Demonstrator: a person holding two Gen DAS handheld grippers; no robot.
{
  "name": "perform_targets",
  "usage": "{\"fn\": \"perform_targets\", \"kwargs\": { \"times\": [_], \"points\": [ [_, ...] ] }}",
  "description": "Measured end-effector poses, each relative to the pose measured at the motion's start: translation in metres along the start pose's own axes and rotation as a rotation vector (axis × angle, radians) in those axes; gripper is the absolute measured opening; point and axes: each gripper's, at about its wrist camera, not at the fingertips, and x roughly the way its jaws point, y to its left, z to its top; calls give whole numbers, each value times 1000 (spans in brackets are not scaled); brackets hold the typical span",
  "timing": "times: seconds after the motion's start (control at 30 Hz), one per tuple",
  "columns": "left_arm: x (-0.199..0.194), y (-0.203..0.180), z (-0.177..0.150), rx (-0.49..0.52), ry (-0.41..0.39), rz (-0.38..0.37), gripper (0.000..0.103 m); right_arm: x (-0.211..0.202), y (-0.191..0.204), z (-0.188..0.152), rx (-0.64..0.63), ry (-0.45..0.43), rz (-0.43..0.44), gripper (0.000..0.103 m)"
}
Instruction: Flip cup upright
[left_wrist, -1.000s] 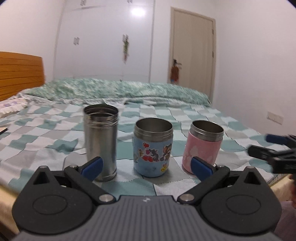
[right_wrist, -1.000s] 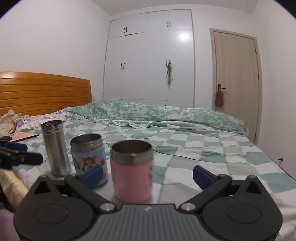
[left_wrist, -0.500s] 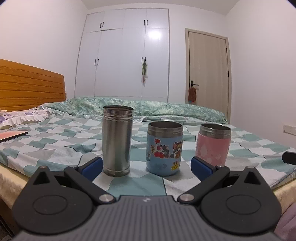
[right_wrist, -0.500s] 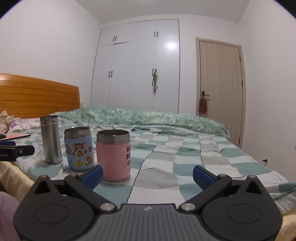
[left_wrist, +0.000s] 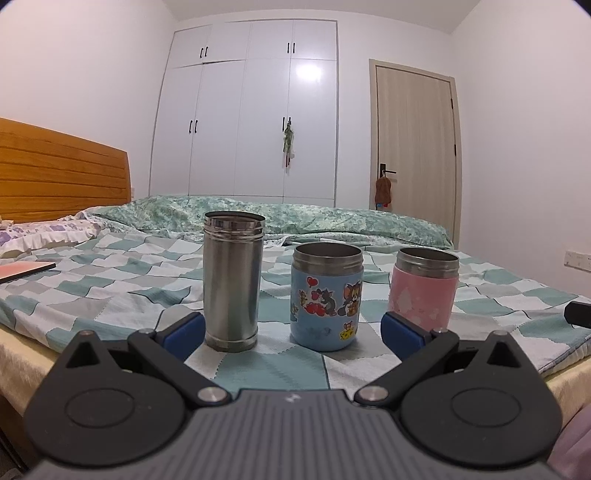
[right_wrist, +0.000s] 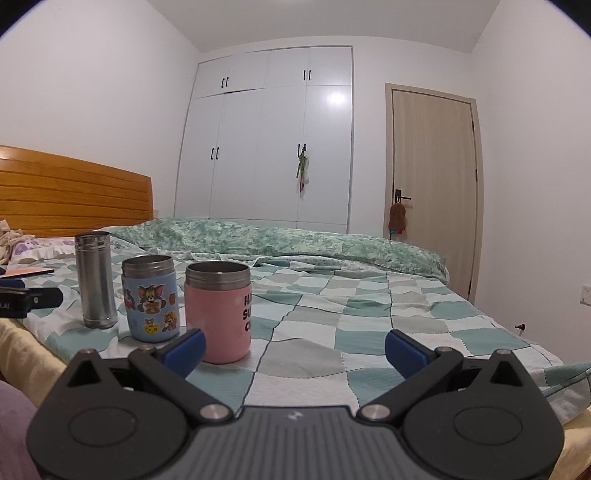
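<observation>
Three cups stand upright in a row on the checked bedspread (left_wrist: 110, 280), mouths up: a tall steel cup (left_wrist: 232, 280), a blue cartoon cup (left_wrist: 325, 295) and a pink cup (left_wrist: 424, 288). In the right wrist view they show as the steel cup (right_wrist: 94, 280), the blue cup (right_wrist: 150, 299) and the pink cup (right_wrist: 218, 312). My left gripper (left_wrist: 293, 330) is open and empty, low at the bed's near edge in front of the cups. My right gripper (right_wrist: 295, 350) is open and empty, to the right of the pink cup.
A wooden headboard (left_wrist: 62, 177) stands at the left, a rolled green quilt (left_wrist: 295, 218) lies behind the cups. A flat orange book (left_wrist: 22, 271) lies at the left. A white wardrobe (left_wrist: 251, 129) and a door (left_wrist: 415, 155) are at the back.
Both grippers have pulled back from the cups and dropped lower, toward the bed's near edge. The cups have stayed upright in place.
</observation>
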Motion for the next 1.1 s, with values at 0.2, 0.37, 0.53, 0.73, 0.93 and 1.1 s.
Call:
{"fn": "perform_targets", "kwargs": {
  "times": [0.2,0.37,0.53,0.73,0.93,1.1],
  "points": [
    [1,0,0,-2,2,1,103,-1,0,-1,0,-2,-3,103],
    [1,0,0,-5,3,3,103,-1,0,-1,2,-9,-8,103],
    [1,0,0,-7,3,-1,103,-1,0,-1,1,-9,-8,103],
    [1,0,0,-7,1,-1,103,-1,0,-1,1,-9,-8,103],
    [1,0,0,-7,2,-1,103,-1,0,-1,1,-9,-8,103],
    [0,0,0,-6,-1,-2,103,-1,0,-1,1,-9,-8,103]
  ]
}}
